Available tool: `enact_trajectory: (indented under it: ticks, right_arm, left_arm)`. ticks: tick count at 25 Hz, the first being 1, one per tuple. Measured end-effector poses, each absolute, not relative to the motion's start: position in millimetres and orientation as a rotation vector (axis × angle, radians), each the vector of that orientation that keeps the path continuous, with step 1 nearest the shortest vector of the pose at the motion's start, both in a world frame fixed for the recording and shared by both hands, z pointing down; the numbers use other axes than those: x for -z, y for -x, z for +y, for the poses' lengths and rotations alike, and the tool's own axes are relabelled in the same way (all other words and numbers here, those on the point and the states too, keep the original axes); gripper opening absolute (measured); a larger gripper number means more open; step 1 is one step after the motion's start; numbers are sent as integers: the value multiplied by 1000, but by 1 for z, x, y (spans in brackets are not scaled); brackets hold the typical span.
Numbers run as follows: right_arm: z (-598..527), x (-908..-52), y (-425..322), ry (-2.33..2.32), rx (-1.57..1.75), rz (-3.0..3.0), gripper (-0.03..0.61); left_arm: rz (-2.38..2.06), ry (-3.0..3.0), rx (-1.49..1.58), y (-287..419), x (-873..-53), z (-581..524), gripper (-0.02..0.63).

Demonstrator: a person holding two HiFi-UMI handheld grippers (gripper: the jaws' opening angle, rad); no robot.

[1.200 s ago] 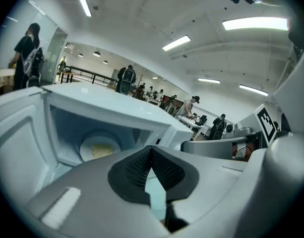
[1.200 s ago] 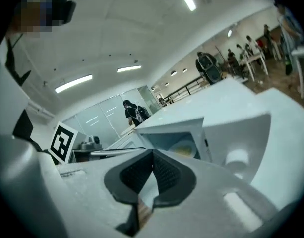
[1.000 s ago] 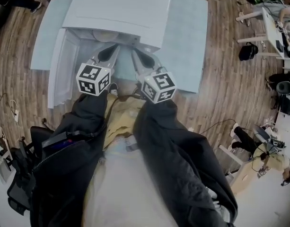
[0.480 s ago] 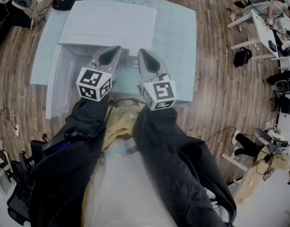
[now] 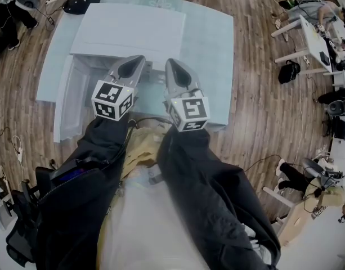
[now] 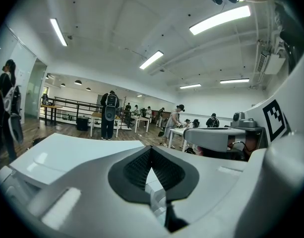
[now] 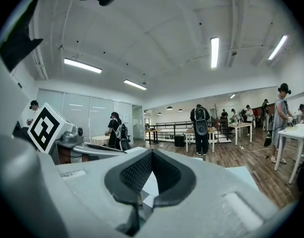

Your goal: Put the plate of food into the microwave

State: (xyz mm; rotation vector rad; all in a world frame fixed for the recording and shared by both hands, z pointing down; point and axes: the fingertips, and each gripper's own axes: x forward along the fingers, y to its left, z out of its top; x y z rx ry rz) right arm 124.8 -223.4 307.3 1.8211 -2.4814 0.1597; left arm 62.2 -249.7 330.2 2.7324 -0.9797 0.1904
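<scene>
A white microwave [image 5: 127, 30] stands on a pale blue table [image 5: 214, 49], its door [image 5: 71, 97] swung open to the left. My left gripper [image 5: 139, 58] and right gripper [image 5: 169, 62] hover side by side over the microwave's front edge, both shut with nothing between the pads. In the left gripper view the left gripper [image 6: 152, 148] looks across the microwave's top [image 6: 57, 155]. In the right gripper view the right gripper [image 7: 152, 151] has its pads together. No plate of food shows in any view; the oven's inside is hidden behind the grippers and its top.
A black object [image 5: 79, 3] lies at the table's far left corner. Wooden floor surrounds the table, with cables, bags and a black chair [image 5: 20, 218] at lower left. Desks with seated people [image 5: 324, 16] stand at the right; more people stand in the background.
Both grippers have risen and drawn back from the microwave's opening. The plate that showed inside the oven a second ago is out of sight now.
</scene>
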Motion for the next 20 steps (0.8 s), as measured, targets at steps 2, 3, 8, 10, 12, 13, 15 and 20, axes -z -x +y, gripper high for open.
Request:
enact_trajectory:
  ticks: [2, 3, 8, 10, 12, 13, 15, 20]
  right_arm:
    - [-224, -307, -124, -1816, -161, -2483, -8]
    - [-224, -307, -123, -1811, -163, -2484, -8]
    - [-225, -311, -122, -1803, -166, -2483, -8]
    - [-225, -313, -122, -1802, -169, -2482, -8]
    - [-224, -315, -122, -1803, -174, -2479, -8]
    - [-224, -315, -122, -1804, -177, -2478, -8]
    - [-223, -315, -123, -1806, -181, -2475, -8]
    - [-222, -314, -124, -1807, -174, -2468, -8]
  left_arm:
    - [-983, -2731, -192, -62, -330, -250, -2]
    - [-985, -2730, -192, -61, -329, -250, -2]
    - [-988, -2726, -196, -60, -332, -251, -2]
    - [-986, -2723, -198, -60, -334, -251, -2]
    - [-984, -2719, -201, -60, -335, -251, -2]
    - [-982, -2717, -202, -60, -336, -250, -2]
    - [-976, -2717, -204, -61, -336, -250, -2]
    - [-969, -2721, -207, -63, -335, -248, -2]
